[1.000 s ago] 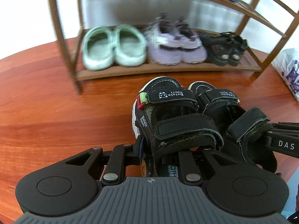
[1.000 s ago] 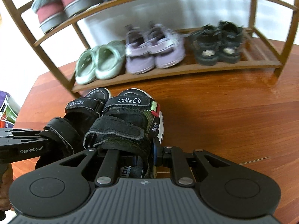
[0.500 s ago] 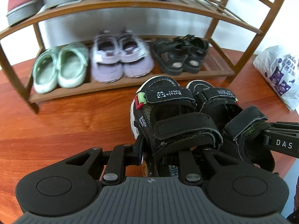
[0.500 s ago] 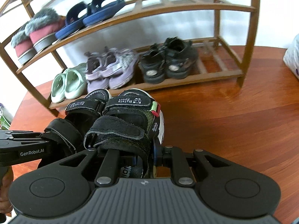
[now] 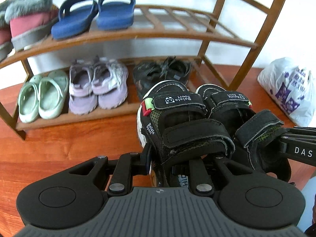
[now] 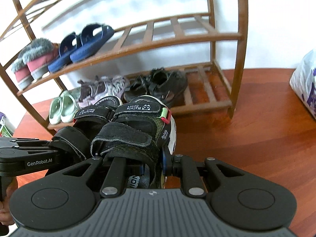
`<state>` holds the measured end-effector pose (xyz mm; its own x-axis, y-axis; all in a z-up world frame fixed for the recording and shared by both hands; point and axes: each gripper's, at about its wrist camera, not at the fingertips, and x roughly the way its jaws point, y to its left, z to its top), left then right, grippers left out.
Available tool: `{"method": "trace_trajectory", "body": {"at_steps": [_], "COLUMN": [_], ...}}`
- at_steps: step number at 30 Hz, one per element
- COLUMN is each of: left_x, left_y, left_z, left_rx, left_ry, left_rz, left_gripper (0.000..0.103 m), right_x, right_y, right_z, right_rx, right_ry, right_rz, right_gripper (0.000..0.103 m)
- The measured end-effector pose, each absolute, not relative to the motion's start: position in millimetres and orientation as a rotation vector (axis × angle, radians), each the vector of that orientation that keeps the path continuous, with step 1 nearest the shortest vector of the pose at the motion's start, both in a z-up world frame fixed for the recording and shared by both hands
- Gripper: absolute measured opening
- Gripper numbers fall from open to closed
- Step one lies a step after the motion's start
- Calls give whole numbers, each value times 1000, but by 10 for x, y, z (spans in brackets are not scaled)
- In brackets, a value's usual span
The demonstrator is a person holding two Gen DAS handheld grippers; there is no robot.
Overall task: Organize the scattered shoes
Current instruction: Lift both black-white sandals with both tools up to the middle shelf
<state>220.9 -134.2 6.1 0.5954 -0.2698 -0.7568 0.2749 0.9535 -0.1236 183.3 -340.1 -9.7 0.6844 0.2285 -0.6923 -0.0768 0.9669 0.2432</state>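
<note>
A pair of black "Balala Sport" strap sandals hangs side by side above the red-brown floor, in front of a wooden shoe rack [image 5: 158, 33]. My left gripper [image 5: 167, 164] is shut on the heel of the left sandal [image 5: 177, 122]. Its partner [image 5: 233, 106] is to the right, with the right gripper's arm [image 5: 296, 150] reaching in. In the right wrist view, my right gripper [image 6: 150, 165] is shut on the heel of the right sandal [image 6: 138, 126]. The other sandal [image 6: 88, 118] and the left gripper's arm [image 6: 29, 158] are on the left. The fingertips are mostly hidden by straps.
The rack's bottom shelf holds green clogs [image 5: 41, 96], lilac shoes [image 5: 98, 86] and dark sandals [image 5: 158, 71]. The shelf above carries pink furry slippers [image 5: 27, 25] and blue slides [image 5: 94, 11], with bare slats [image 6: 177, 25] to their right. A white plastic bag [image 5: 290, 86] lies right of the rack.
Both grippers have carried the sandals to the right and upward, nearer the rack. The middle shelf and the rack's right end have come into view. Both grips are unchanged.
</note>
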Motion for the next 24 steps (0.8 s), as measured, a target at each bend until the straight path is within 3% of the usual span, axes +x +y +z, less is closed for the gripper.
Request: {"method": "trace_trajectory", "body": {"at_steps": [13,24], "left_x": [2360,2928], "left_y": [-1592,-1540], "left_z": [602,801], "left_rx": [-14,-9], "left_ry": [791,730], "left_rz": [-293,-290], "left_gripper": [22,23], "right_x": [2087,2602], "right_y": [-3644,-3637], "right_z": [576,768], "right_rx": [179,211], "right_ry": [702,651], "right_rz": [208,192], "right_gripper": [21,21]}}
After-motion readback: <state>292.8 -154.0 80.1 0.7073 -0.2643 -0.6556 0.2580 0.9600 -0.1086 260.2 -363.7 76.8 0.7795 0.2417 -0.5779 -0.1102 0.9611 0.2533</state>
